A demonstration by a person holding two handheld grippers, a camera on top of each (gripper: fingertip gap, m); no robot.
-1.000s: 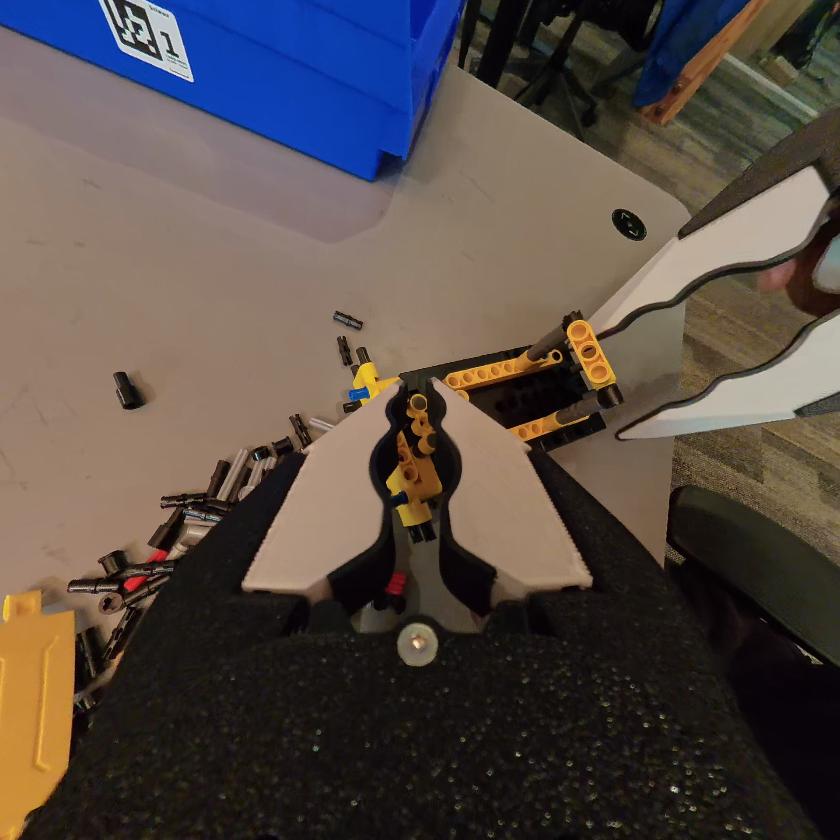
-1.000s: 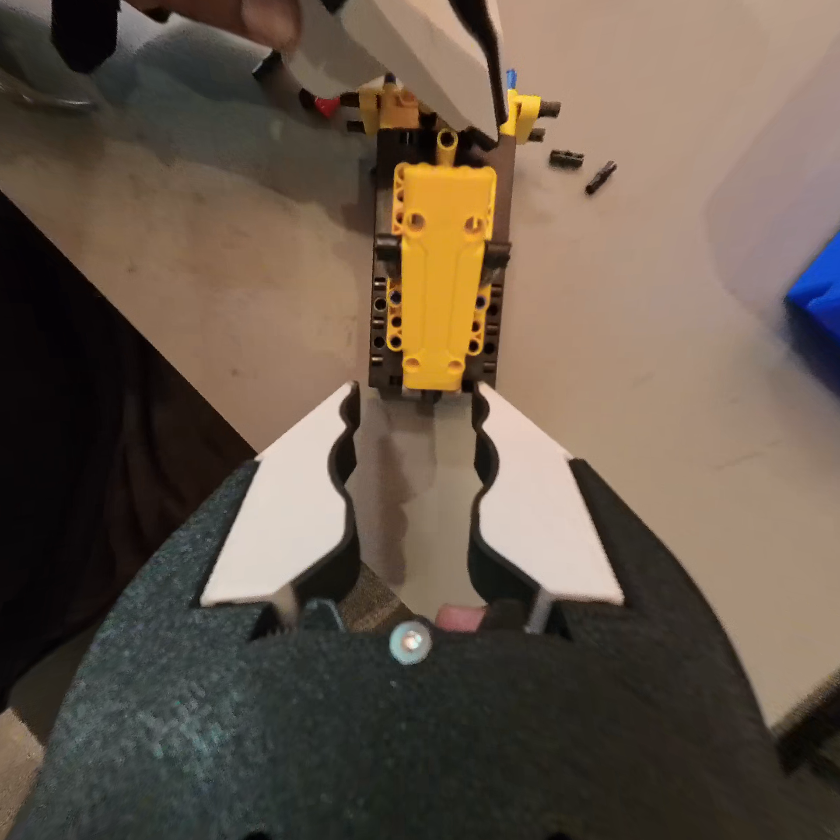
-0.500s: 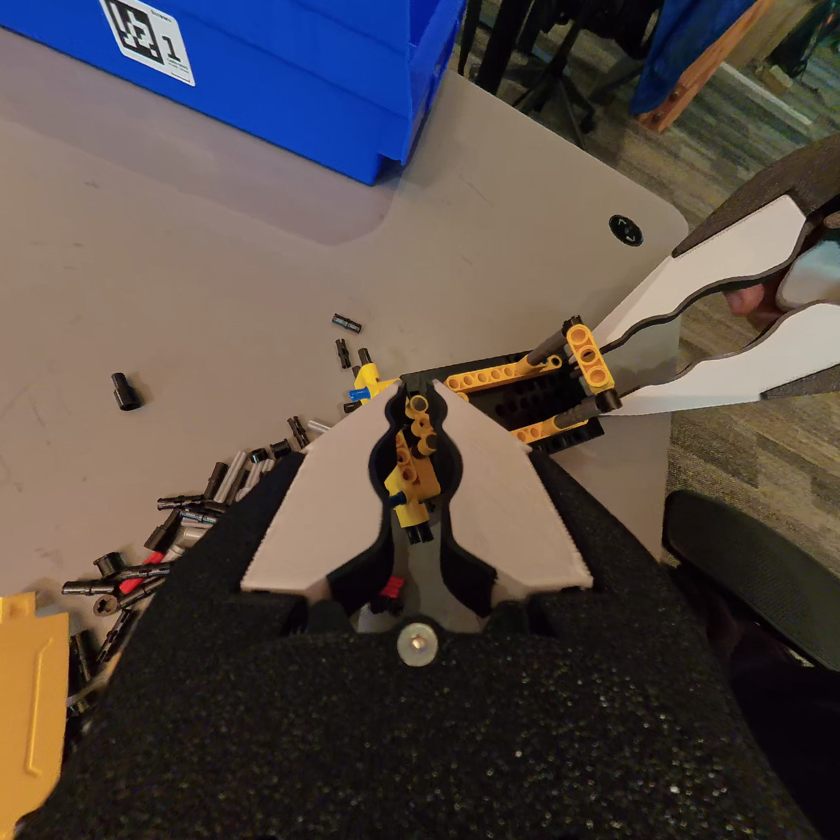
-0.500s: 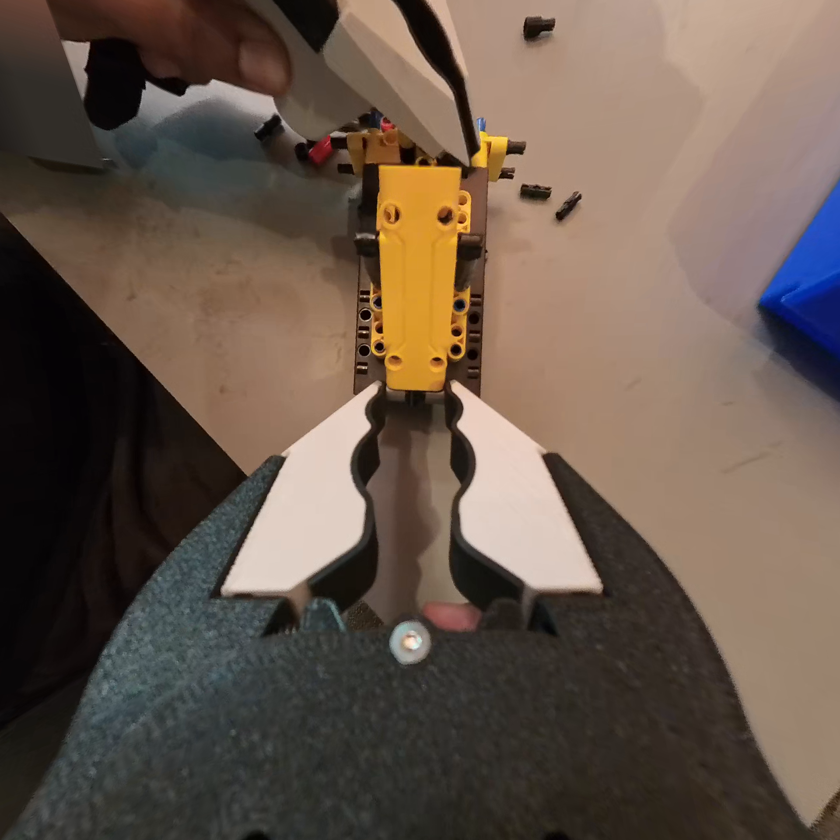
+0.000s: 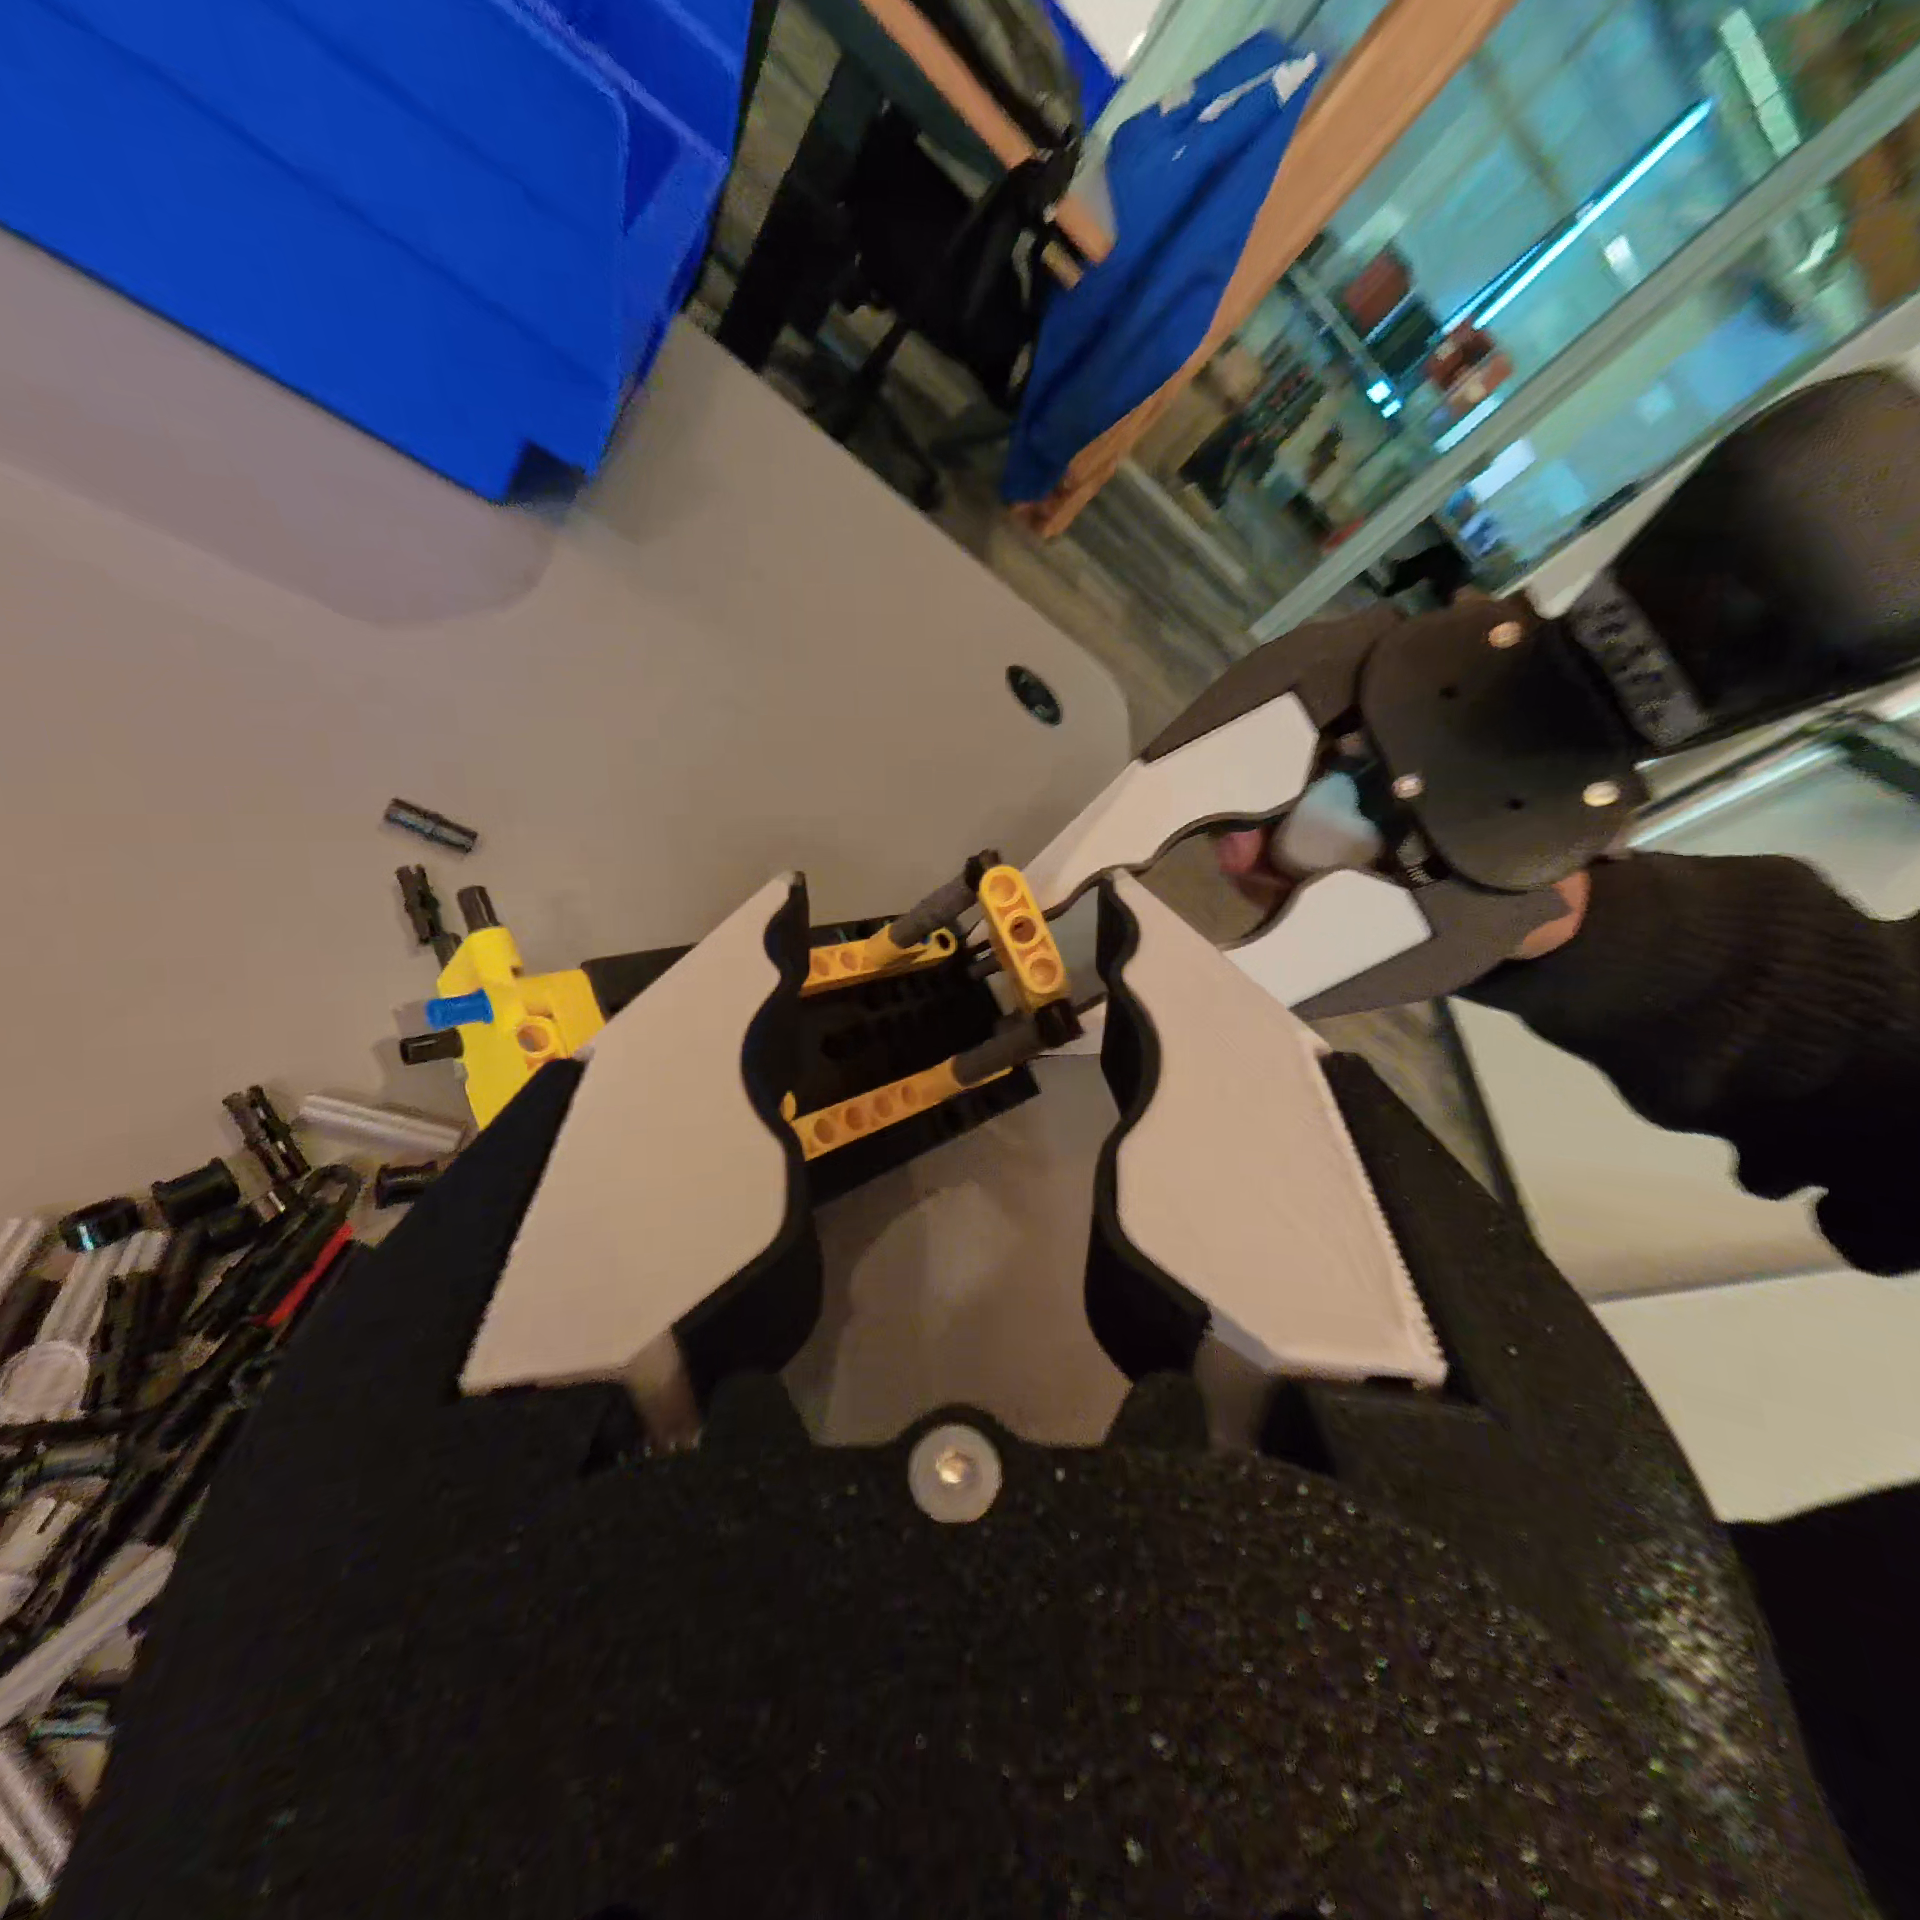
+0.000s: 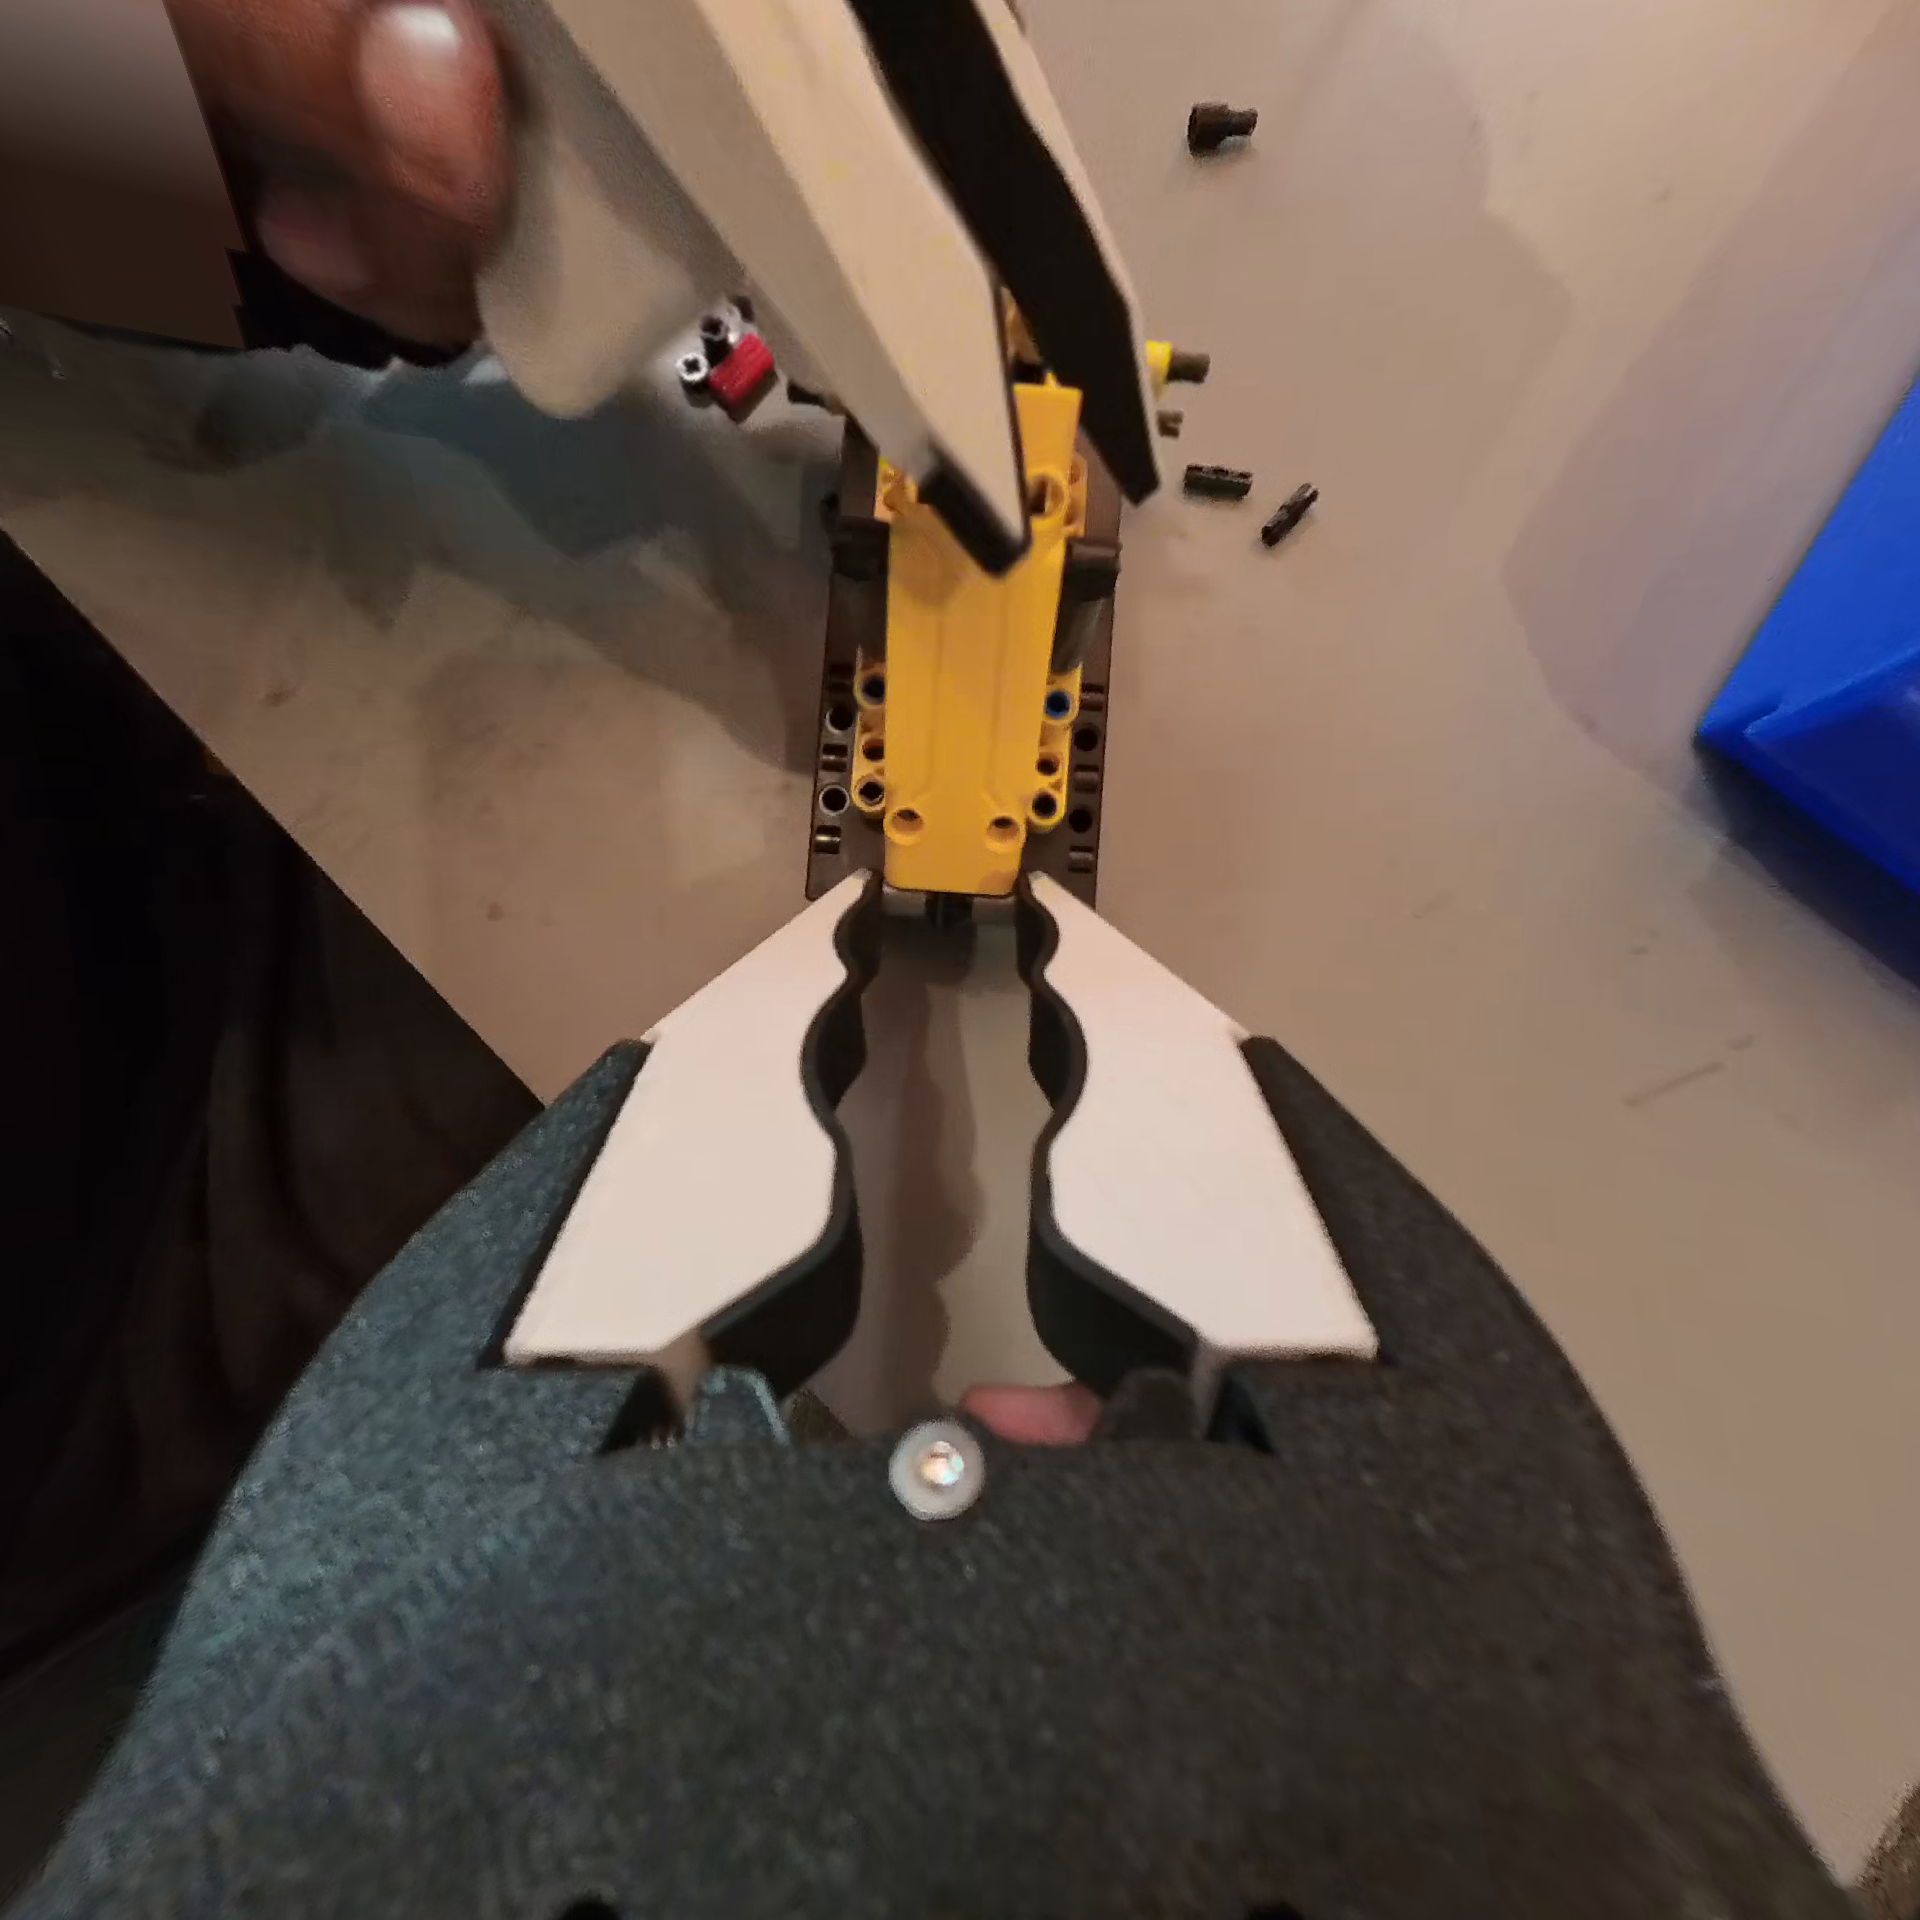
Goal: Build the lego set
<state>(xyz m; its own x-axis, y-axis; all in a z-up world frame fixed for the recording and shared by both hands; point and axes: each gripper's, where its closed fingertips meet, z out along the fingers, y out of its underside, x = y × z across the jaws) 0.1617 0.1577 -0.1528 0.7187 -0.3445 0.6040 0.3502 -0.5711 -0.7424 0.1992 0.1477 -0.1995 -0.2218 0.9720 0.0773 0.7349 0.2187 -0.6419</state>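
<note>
A yellow and black brick model (image 5: 894,1039) lies near the grey table's (image 5: 312,779) corner. My left gripper (image 5: 951,904) is open and holds nothing. Its fingers straddle the model from above without touching it. In the right wrist view, the left gripper (image 6: 1060,509) hangs over the far end of the model's yellow panel (image 6: 951,727). My right gripper (image 6: 945,888) is shut on the model's near end. In the left wrist view, the right gripper (image 5: 1075,899) comes in from the right, with its tips at the short yellow beam (image 5: 1023,940).
Blue bins (image 5: 364,208) stand at the table's back and also show in the right wrist view (image 6: 1849,727). A heap of loose pins and axles (image 5: 156,1278) lies at the left. Single black pins (image 6: 1216,480) lie beside the model. The table edge runs just right of the model, with a black chair (image 5: 1766,540) beyond. The gap from one gripper's tips to the other's is roughly 6 cm.
My left gripper let go of the model's yellow end, opened wide and rose over the model. My right gripper moved forward and closed on the model's near end.
</note>
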